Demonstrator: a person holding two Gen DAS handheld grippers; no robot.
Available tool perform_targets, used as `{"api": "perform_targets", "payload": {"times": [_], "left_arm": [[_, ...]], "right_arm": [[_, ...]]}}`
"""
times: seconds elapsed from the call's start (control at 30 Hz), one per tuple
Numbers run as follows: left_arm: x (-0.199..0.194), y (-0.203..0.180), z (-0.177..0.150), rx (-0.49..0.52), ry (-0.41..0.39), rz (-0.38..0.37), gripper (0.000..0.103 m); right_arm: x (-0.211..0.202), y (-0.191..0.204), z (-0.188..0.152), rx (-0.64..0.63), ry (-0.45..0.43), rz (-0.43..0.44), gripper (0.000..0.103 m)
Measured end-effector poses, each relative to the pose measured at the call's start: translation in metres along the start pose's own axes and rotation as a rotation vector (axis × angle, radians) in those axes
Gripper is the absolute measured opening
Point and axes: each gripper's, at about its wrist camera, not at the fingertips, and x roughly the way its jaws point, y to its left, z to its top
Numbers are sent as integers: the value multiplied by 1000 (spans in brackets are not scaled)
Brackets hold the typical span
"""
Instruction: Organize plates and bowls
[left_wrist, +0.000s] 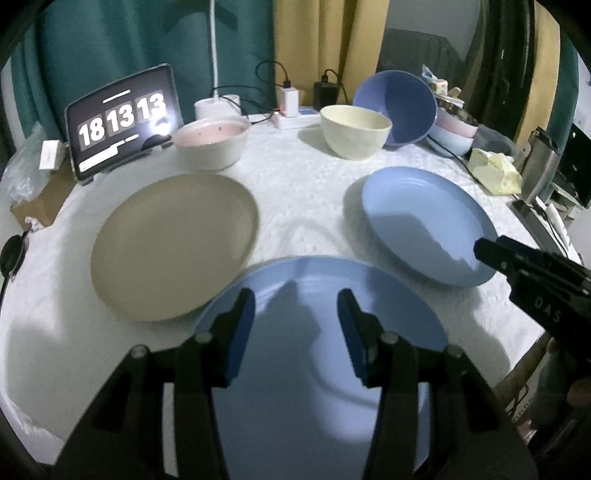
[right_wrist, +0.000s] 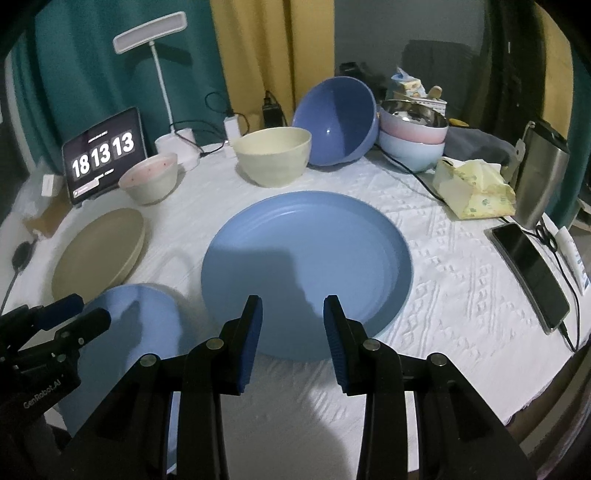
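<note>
Both sets of jaws stand parted and empty. Under and just ahead of the left gripper lies one blue plate; the right gripper faces the second blue plate, its near rim just beyond the fingertips.

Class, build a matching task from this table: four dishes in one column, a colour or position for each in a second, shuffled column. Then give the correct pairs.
Column 1
1. plate on the left
2. tipped bowl
3. upright bowl beside the tipped one
4. bowl nearest the clock screen

Column 2
A. cream
B. leaning on its side
C. pink inside
D. beige

Pairs: 1-D, 2-B, 3-A, 4-C
</note>
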Motion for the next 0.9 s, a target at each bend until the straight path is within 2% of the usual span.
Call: {"api": "perform_targets", "payload": {"times": [0.43, 0.63, 0.9], "left_arm": [[-18, 38, -27, -55, -42, 46, 48], [-16, 56, -43, -83, -33, 59, 48], [-8, 61, -61, -91, 5, 40, 48]], "right_arm": [[-2, 38, -14, -65, 31, 28, 36], [4, 55, -25, -89, 61, 46, 36], [14, 65, -34, -97, 102, 65, 36]]}}
